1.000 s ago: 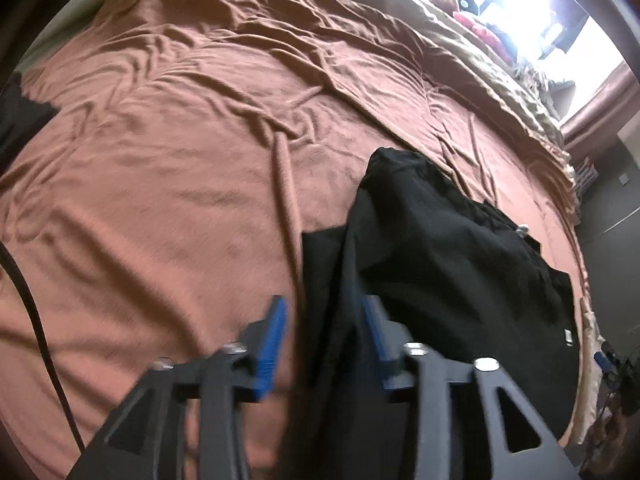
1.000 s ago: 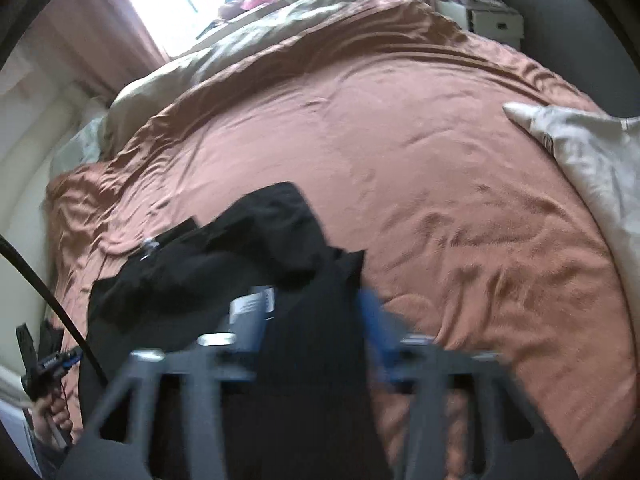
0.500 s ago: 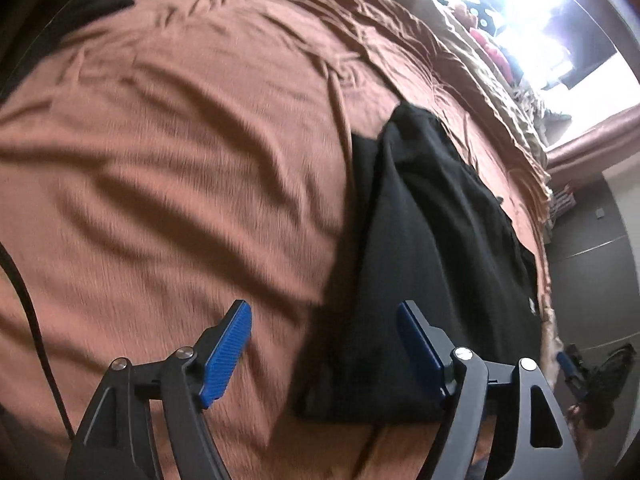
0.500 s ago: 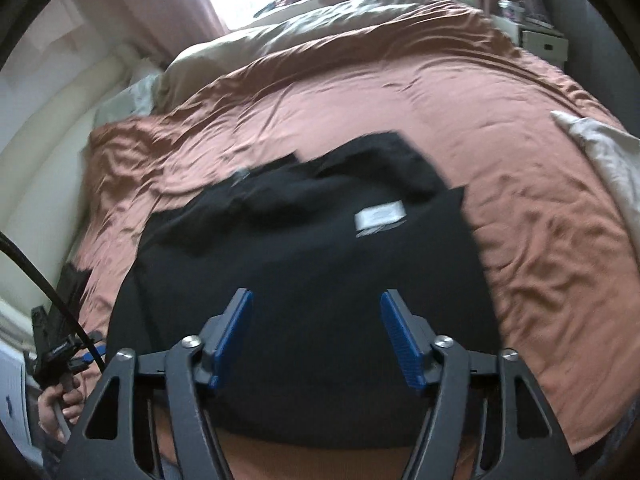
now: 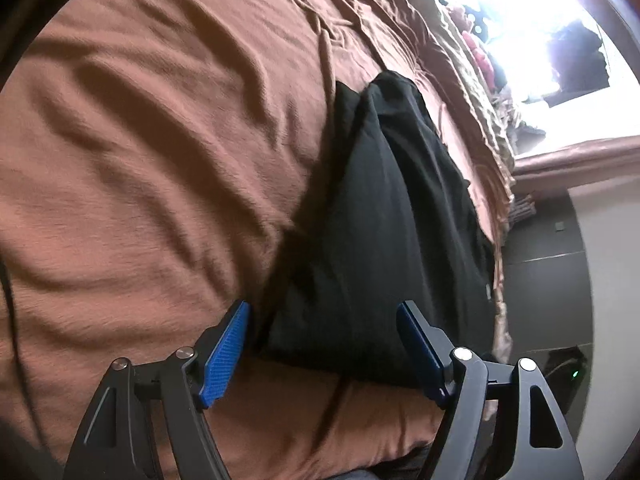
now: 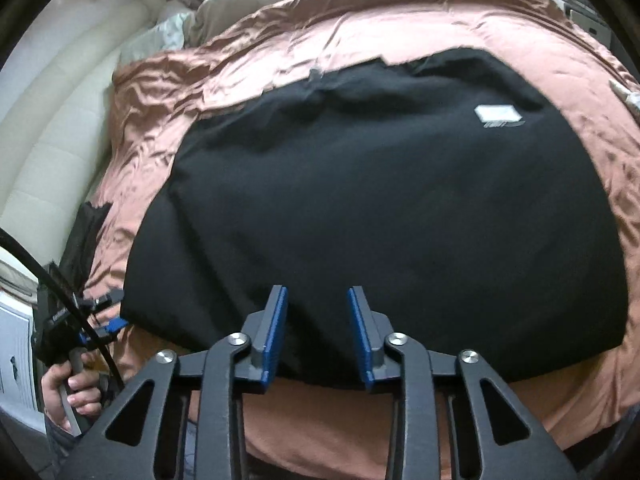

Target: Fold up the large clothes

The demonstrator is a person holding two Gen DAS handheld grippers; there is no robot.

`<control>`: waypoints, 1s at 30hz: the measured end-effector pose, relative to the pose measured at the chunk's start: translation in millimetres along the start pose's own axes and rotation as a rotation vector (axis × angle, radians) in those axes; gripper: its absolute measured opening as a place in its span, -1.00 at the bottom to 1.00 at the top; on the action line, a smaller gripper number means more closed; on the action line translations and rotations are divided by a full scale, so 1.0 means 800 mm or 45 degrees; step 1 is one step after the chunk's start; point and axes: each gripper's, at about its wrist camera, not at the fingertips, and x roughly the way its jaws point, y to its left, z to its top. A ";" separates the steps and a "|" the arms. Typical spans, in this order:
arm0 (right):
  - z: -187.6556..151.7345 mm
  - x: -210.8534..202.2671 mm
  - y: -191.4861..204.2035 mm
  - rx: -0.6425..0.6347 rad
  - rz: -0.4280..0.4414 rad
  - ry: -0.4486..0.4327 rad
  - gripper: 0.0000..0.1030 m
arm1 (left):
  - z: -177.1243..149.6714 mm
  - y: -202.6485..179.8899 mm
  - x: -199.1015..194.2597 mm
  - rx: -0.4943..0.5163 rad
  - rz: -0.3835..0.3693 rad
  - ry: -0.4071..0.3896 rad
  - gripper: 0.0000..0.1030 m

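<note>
Right wrist view: your right gripper (image 6: 316,330) has just been narrowing, its blue pads (image 6: 274,328) a small gap apart over the near hem of the black garment (image 6: 380,200), pinching nothing. Beyond them the garment lies spread flat on the rust-brown bedspread (image 6: 160,92), a white label (image 6: 498,114) at its far right. Left wrist view: your left gripper (image 5: 324,348) stands wide and empty, the garment's near corner between its fingers, folds running away ahead. Your left hand (image 6: 70,396) grips its handle.
</note>
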 end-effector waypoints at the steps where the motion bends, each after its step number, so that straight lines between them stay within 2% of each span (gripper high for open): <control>1: -0.001 0.009 0.007 -0.013 0.001 0.023 -0.56 | 0.001 -0.002 0.006 0.001 0.013 0.001 0.29; 3: 0.000 0.020 0.015 -0.032 0.002 0.055 -0.63 | 0.003 -0.006 0.010 0.001 0.024 -0.007 0.19; 5: 0.000 0.024 0.022 -0.057 -0.004 0.073 -0.63 | 0.002 -0.007 0.010 0.004 0.033 -0.004 -0.06; 7: 0.000 0.027 0.030 -0.086 -0.010 0.092 -0.64 | 0.000 -0.006 0.009 0.005 0.033 -0.010 -0.20; 11: 0.003 0.062 0.031 -0.124 -0.073 0.160 -0.64 | -0.006 -0.005 0.004 0.011 0.032 -0.032 -0.35; 13: 0.014 0.085 0.030 -0.111 -0.092 0.178 -0.64 | -0.006 -0.006 0.003 0.011 0.040 -0.038 -0.38; 19: 0.063 0.115 0.047 -0.163 -0.184 0.106 -0.66 | -0.012 -0.005 -0.001 -0.010 0.060 -0.056 -0.41; 30: 0.124 0.169 0.056 -0.127 -0.203 0.078 -0.66 | -0.020 -0.007 -0.005 -0.103 0.089 -0.099 -0.49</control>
